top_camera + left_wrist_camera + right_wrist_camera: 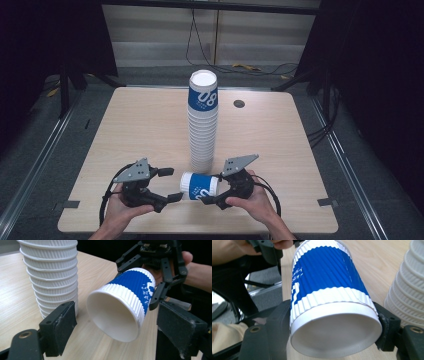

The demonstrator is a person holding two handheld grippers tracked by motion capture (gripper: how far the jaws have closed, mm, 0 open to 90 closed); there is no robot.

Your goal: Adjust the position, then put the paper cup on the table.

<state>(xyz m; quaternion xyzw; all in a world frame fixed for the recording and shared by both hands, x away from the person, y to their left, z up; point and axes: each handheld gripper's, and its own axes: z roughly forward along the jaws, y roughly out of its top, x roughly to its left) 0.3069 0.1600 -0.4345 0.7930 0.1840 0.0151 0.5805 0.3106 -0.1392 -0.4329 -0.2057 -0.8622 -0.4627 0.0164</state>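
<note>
A paper cup [199,185], blue in the middle with white ends, ridged all round like tiny stripes. Round, wider at the open mouth, narrower at the flat bottom. Lying on its side, lifted just off the table [140,130], close to the near edge, about halfway along it. Nothing inside, just smooth white.

Clamped at its bottom end by the right gripper [332,325], black pads pressed on both sides. Mouth pointing at the left gripper [117,322]. Left gripper spread wide apart, pads rough and black, a little scuffed with white dust, touching nothing. Cup mouth just in front of the gap between them.

Right behind the cup, a tall stack of cups [203,122], one pushed inside the next, white ridged rims piled up, the top one blue with white numbers. Standing upright near the middle of the table, just beside the held cup, not touching it.

Table made of pale wood with fine lines, flat, rounded corners. A small dark round hole [239,103] near the far edge, toward the right corner. Grey floor all around, black cables lying beyond the far edge.
</note>
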